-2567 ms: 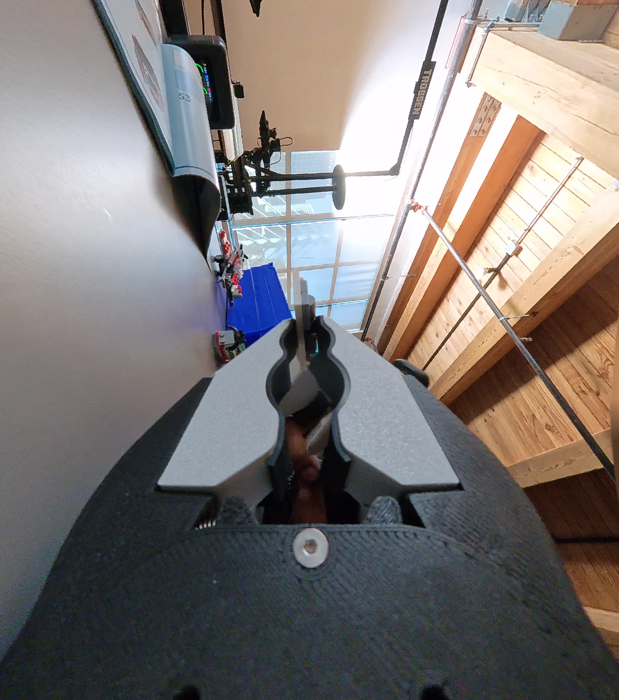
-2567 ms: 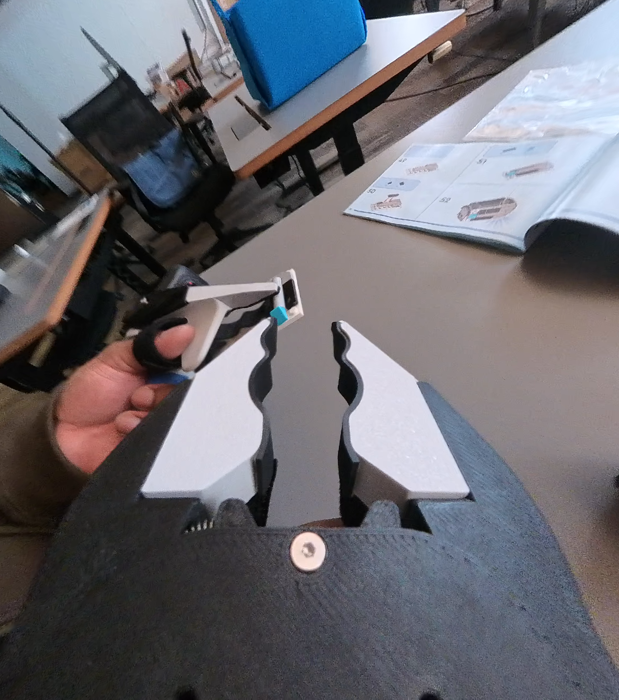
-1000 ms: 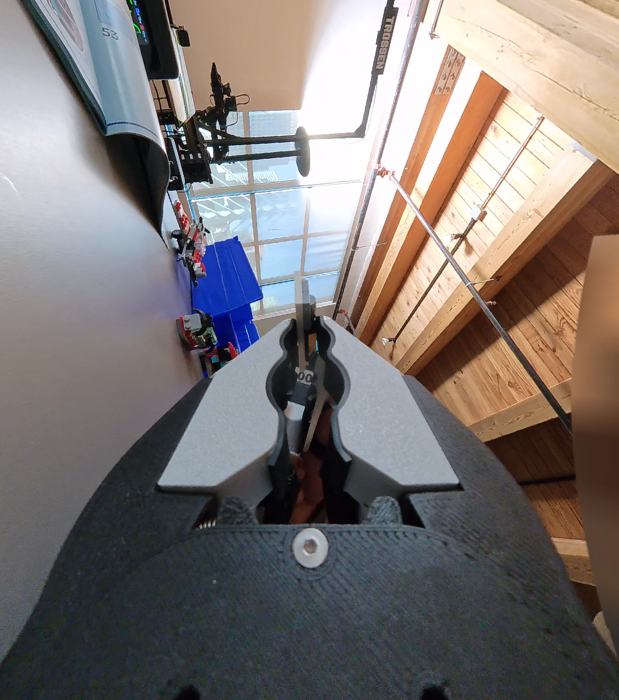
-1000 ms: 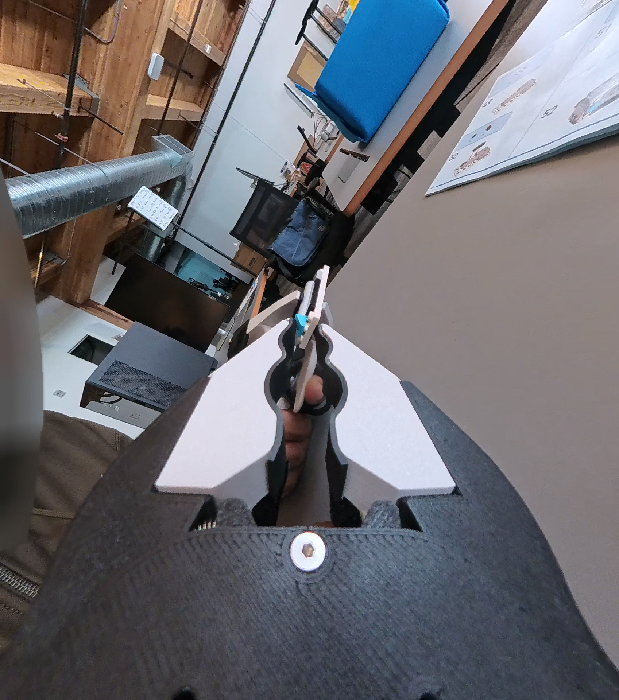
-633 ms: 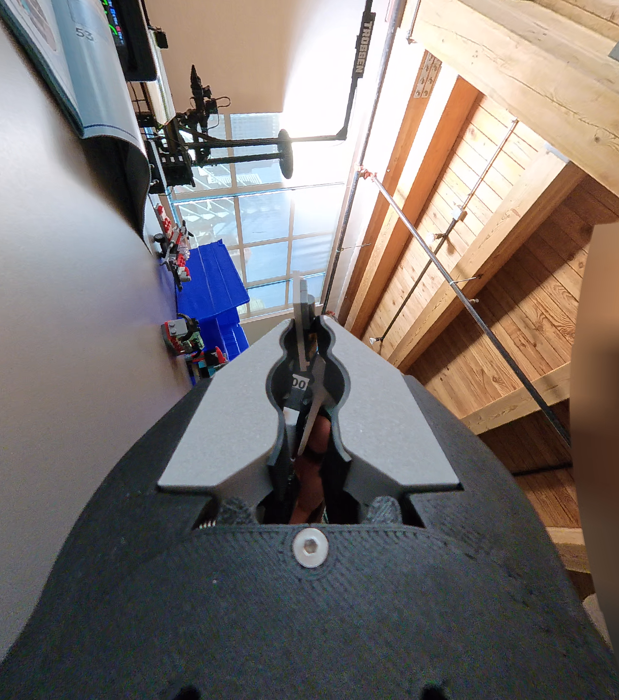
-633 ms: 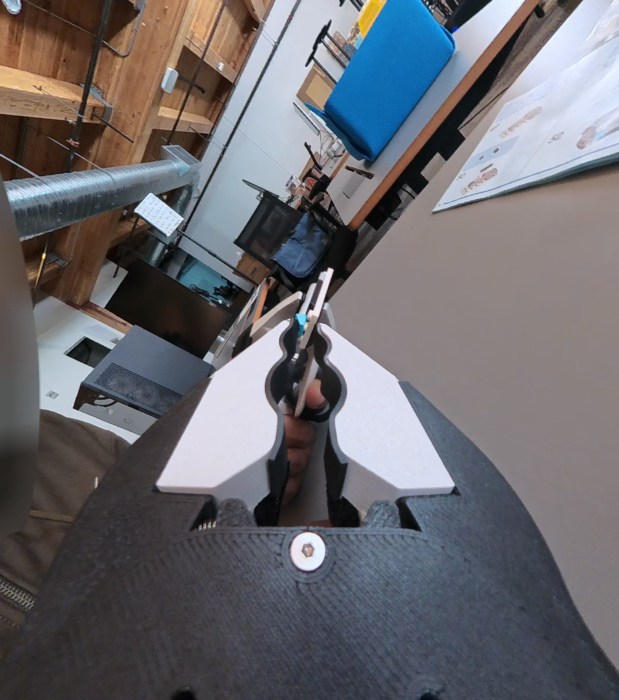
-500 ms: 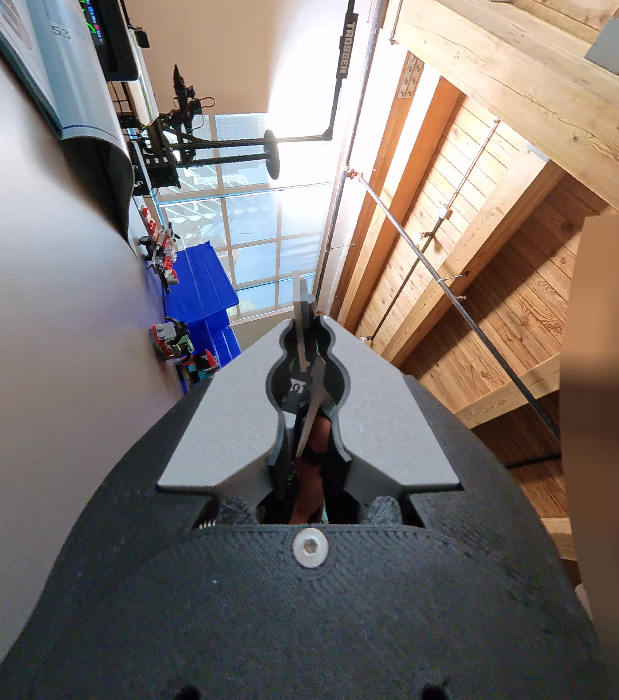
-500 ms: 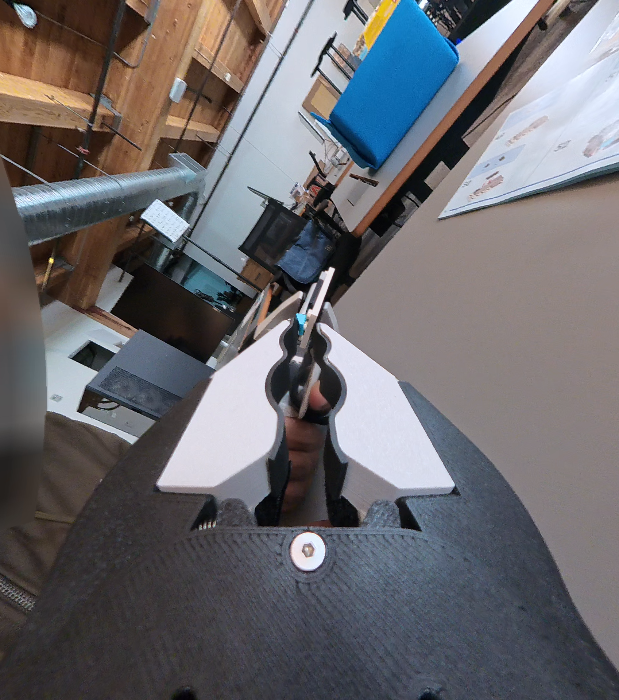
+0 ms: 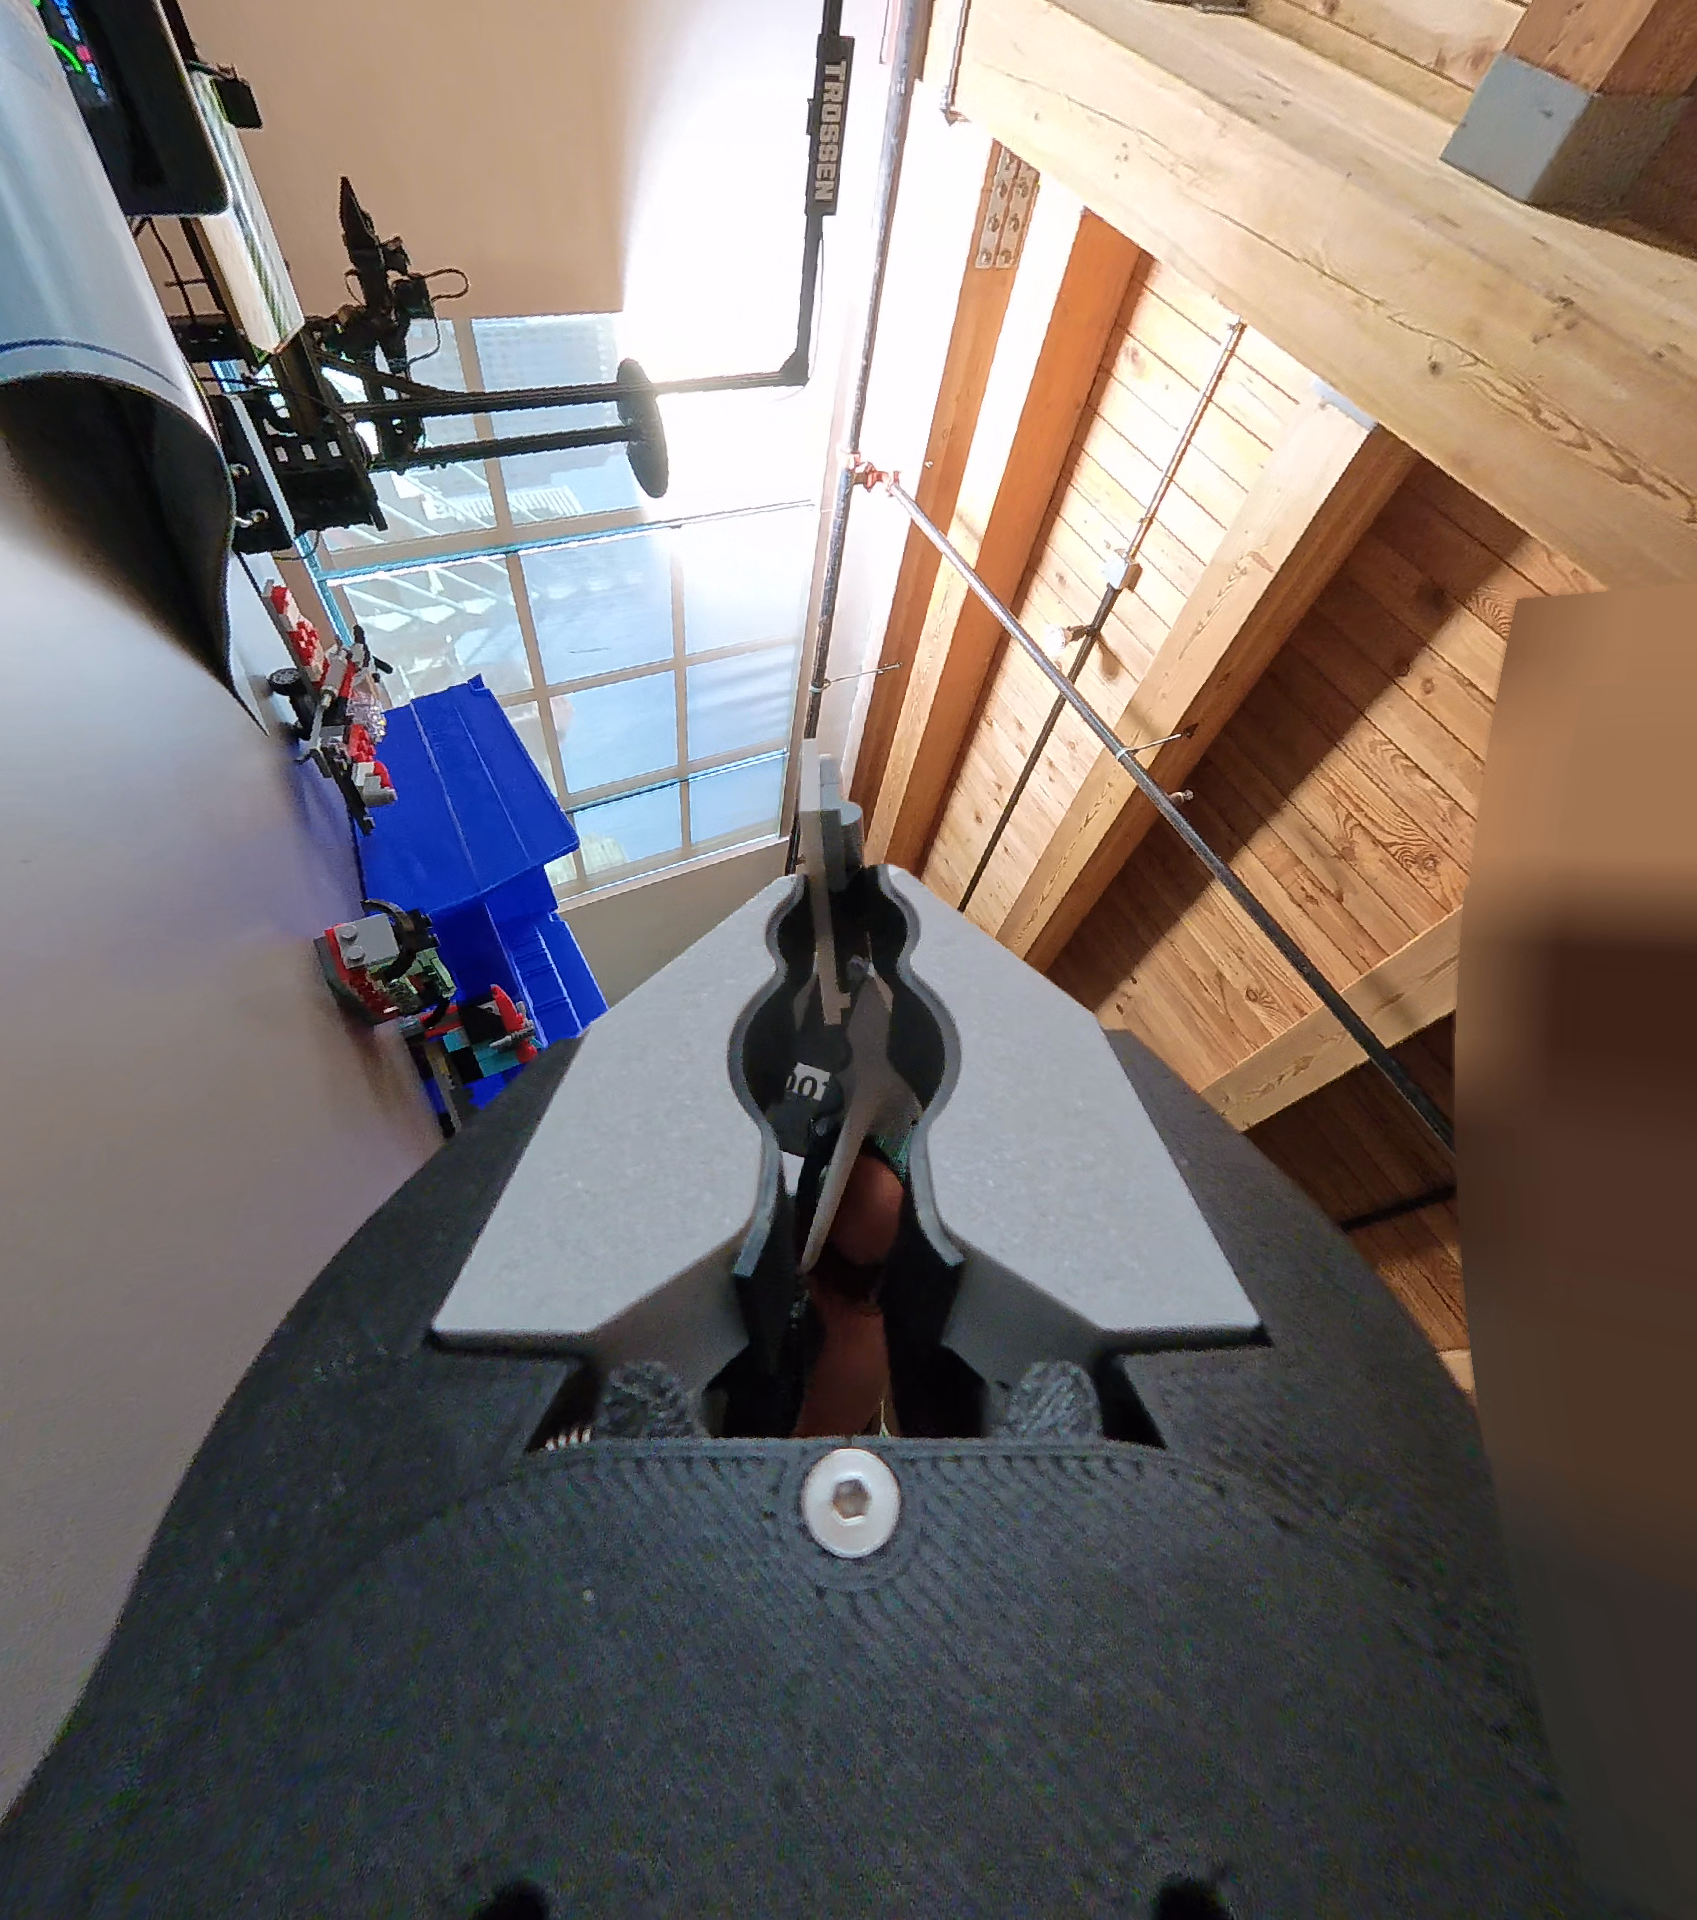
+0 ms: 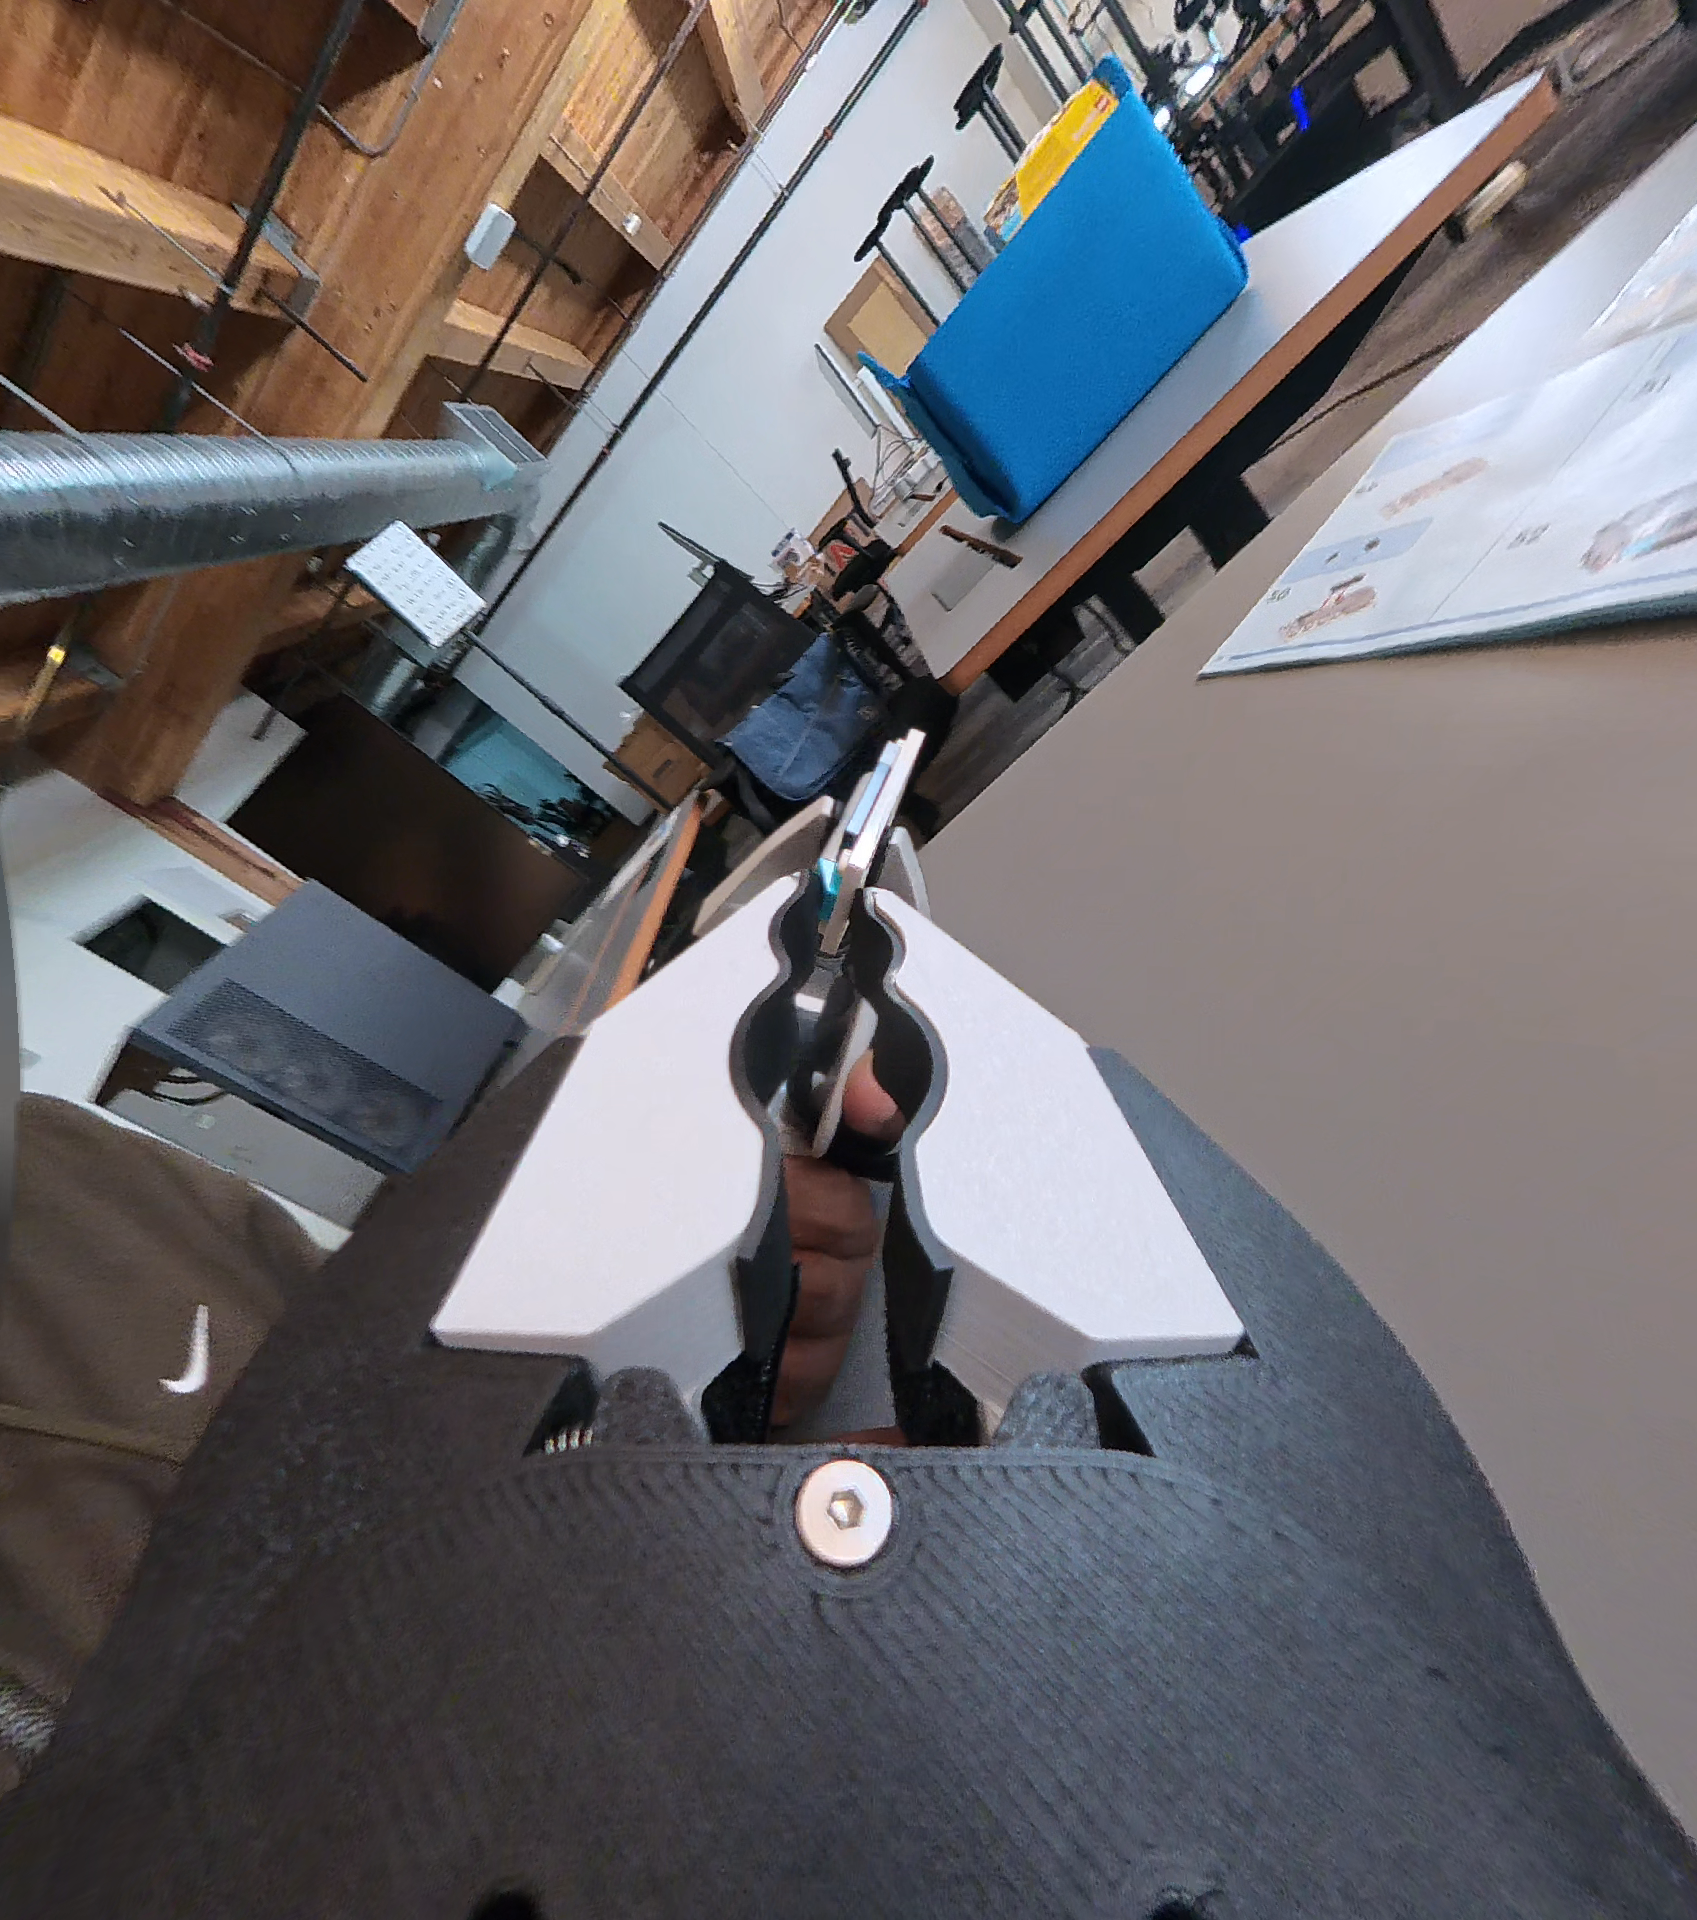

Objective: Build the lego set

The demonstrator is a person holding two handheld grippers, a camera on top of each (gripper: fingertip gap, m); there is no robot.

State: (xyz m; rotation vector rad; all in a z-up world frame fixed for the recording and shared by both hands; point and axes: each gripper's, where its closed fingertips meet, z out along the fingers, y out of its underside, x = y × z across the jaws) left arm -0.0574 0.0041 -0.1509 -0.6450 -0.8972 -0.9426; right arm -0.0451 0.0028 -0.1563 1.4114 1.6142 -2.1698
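both grippers, left [image 9: 839, 883] and right [image 10: 839, 904], pinch one flat white brick piece [image 10: 880, 821] mid-frame. held off the table [image 10: 1395, 1039], away from the booklet [image 10: 1550, 540] at right.

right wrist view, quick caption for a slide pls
Right gripper clamps a flat white piece with a teal block, above a tan table with an open instruction booklet.

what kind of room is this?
Likely a workshop or lab in a timber-framed loft: wooden beams, work tables, a metal duct, toy-brick models beside blue bins.
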